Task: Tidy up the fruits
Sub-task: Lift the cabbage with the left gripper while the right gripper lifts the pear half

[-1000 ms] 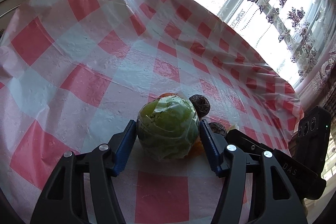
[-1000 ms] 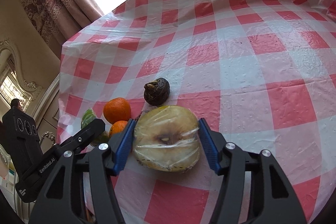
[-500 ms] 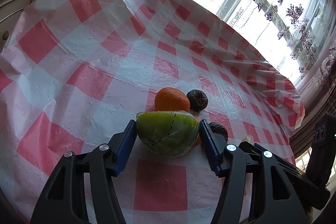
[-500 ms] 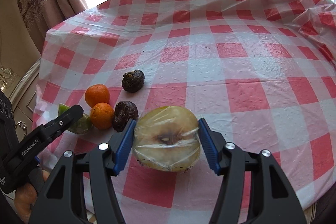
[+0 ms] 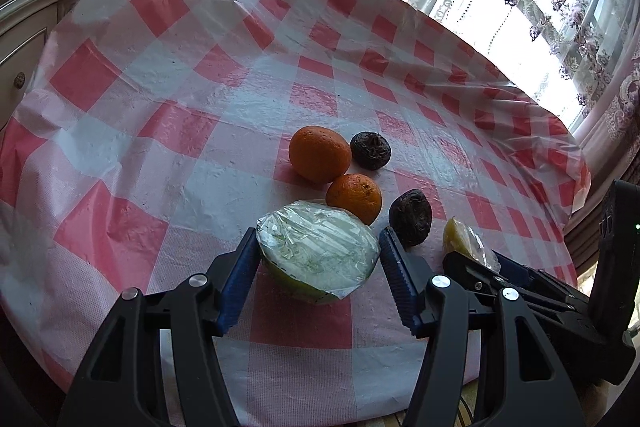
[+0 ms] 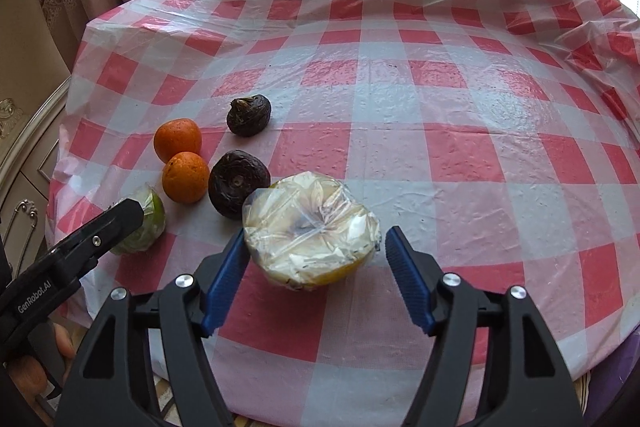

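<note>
Only the right wrist view shows the right gripper (image 6: pixel 314 269) jaws opening off the yellow half-fruit (image 6: pixel 310 231); left gripper (image 5: pixel 318 269) jaws clamp the green half-fruit (image 5: pixel 316 251).

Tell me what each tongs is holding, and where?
Left tongs: green wrapped half fruit, gripped by its sides. Right tongs: opening, releasing yellow wrapped half.

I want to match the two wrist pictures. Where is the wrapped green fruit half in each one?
Left wrist view: the wrapped green fruit half sits at lower centre, between that gripper's own jaws.
Right wrist view: it is at the left edge, partly behind the other gripper's tip.
Shared landmark: the nearer orange, just beyond it in both views.
</note>
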A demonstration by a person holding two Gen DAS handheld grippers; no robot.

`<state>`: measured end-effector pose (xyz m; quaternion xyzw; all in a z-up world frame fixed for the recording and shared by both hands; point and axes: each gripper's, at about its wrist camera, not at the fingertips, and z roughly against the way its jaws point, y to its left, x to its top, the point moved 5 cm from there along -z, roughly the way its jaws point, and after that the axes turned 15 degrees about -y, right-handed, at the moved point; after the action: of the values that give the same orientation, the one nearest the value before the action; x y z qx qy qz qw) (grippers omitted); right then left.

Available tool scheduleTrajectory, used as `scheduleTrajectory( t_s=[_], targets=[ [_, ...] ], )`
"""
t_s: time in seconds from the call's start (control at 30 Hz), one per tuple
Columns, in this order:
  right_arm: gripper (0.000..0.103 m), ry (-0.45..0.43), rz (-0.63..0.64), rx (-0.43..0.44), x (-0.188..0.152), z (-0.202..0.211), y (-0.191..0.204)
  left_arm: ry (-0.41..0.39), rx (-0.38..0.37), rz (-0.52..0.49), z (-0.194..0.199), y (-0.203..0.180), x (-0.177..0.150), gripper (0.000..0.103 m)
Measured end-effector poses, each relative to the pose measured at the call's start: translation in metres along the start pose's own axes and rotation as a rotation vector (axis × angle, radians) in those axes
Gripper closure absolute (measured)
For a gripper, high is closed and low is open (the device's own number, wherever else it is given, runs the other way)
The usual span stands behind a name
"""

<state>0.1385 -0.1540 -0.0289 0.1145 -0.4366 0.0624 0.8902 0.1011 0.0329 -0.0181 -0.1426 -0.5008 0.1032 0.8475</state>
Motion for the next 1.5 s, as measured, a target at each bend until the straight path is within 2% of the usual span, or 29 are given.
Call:
scheduleTrajectory(
  t_s=[0.33, 0.4, 0.43, 0.47, 0.63, 0.7, 0.77, 0.8, 0.83, 0.93, 1.2, 1.5],
  targets=[
    [0.031, 0.015, 0.031, 0.001, -0.001, -0.007, 0.003, 0.013, 0.033, -0.023, -0.003, -0.001, -0.002, 0.041],
    [0.031, 0.015, 0.034, -0.001, -0.001, -0.006, 0.004, 0.013, 0.049, -0.029, -0.002, 0.000, -0.002, 0.034],
    [0.030, 0.015, 0.032, 0.001, -0.001, -0.006, 0.004, 0.005, 0.056, -0.035, -0.001, -0.001, -0.001, 0.025],
    [0.027, 0.014, 0.031, -0.002, -0.001, -0.006, 0.003, -0.004, 0.060, -0.047, 0.001, -0.003, -0.001, 0.022],
    [0.024, -0.002, 0.045, -0.019, 0.000, -0.002, 0.003, -0.001, 0.083, -0.126, 0.003, -0.014, -0.003, 0.023],
    [0.022, -0.007, 0.054, -0.030, 0.001, -0.001, 0.003, 0.007, 0.105, -0.141, 0.003, -0.014, -0.004, 0.026],
    [0.022, 0.003, 0.054, -0.027, 0.000, -0.002, 0.003, 0.027, 0.104, -0.145, 0.000, -0.014, -0.007, 0.042],
    [0.022, 0.006, 0.058, -0.028, -0.001, -0.003, 0.003, 0.032, 0.108, -0.144, -0.001, -0.013, -0.008, 0.043],
    [0.023, 0.009, 0.065, -0.030, -0.001, -0.004, 0.004, 0.031, 0.108, -0.143, 0.000, -0.013, -0.008, 0.043],
    [0.042, 0.017, 0.085, -0.011, -0.003, -0.005, 0.010, 0.030, 0.111, -0.150, 0.000, -0.013, -0.007, 0.044],
    [0.044, 0.008, 0.059, -0.010, -0.006, 0.004, 0.002, -0.002, 0.096, -0.177, 0.009, -0.022, -0.005, 0.044],
    [0.044, -0.037, 0.010, -0.029, -0.008, 0.041, -0.023, -0.010, 0.051, -0.237, 0.018, -0.054, -0.005, 0.044]
  ],
)
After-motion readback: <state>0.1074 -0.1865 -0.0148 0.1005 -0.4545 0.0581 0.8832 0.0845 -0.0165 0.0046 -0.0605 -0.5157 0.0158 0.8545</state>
